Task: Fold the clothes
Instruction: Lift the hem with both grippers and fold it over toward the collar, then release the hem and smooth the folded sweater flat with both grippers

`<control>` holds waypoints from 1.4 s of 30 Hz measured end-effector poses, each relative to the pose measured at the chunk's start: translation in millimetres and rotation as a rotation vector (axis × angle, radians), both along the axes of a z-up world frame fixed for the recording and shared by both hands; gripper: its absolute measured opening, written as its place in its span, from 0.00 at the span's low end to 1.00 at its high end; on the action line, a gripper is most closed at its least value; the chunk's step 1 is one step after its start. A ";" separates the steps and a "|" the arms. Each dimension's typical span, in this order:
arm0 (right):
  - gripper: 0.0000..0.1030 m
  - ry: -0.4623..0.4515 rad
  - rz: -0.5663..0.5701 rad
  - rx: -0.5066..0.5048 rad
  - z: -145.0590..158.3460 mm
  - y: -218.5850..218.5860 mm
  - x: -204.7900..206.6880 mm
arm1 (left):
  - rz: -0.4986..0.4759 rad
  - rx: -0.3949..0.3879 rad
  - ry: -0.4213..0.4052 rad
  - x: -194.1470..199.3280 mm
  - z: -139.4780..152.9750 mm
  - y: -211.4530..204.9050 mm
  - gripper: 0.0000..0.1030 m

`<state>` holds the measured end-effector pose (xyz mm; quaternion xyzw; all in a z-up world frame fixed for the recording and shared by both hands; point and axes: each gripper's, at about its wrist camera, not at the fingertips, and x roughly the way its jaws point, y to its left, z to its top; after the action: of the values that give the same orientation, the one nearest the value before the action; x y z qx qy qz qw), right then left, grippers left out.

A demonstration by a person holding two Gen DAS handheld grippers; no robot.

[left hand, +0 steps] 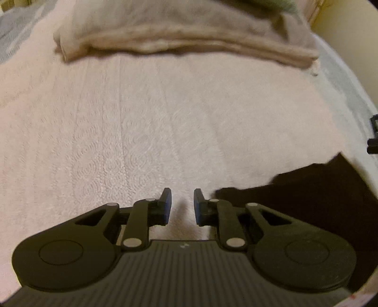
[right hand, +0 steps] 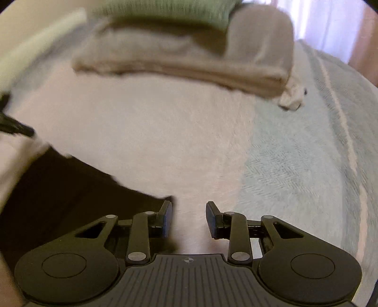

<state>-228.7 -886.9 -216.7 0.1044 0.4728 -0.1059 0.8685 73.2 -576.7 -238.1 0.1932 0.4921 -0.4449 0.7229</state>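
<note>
1. My right gripper point(right hand: 189, 218), jaws parted and empty, is showing a green cushion point(right hand: 165, 11) at top.
2. My left gripper point(left hand: 182, 205) is also hanging released; the black garment point(left hand: 295, 203) is lying lower right, open pink bedspread point(left hand: 141, 118) ahead.

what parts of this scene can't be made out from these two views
- Black garment: left wrist view, cut off by the frame edge and the left tool; type unclear.
- Same garment, right wrist view: its near part lies behind the right tool.
- Green item: on the folded beige blanket, blurred, cropped at top.
</note>
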 end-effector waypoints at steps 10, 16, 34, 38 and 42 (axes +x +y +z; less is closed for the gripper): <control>0.60 -0.040 -0.012 0.268 28.6 78.1 -124.8 | -0.318 -0.057 0.137 -153.9 26.1 -20.4 0.14; 0.60 -0.080 0.075 0.407 -0.6 66.5 -135.6 | -0.485 -0.087 0.223 -223.1 3.2 -72.7 0.14; 0.18 0.020 0.079 0.552 -47.0 51.7 -166.1 | -0.565 0.068 0.141 -270.4 -43.9 -128.2 0.15; 0.31 -0.027 0.042 0.326 6.9 62.3 -168.4 | -0.512 0.030 0.125 -262.2 -10.6 -98.9 0.15; 0.32 -0.156 0.108 0.320 35.3 88.2 -148.7 | -0.426 0.023 0.107 -252.2 9.7 -49.3 0.15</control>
<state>-377.4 -798.7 -181.4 0.2235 0.4197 0.0258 0.8794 -179.0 -626.1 -228.3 0.2774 0.4827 -0.5916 0.5832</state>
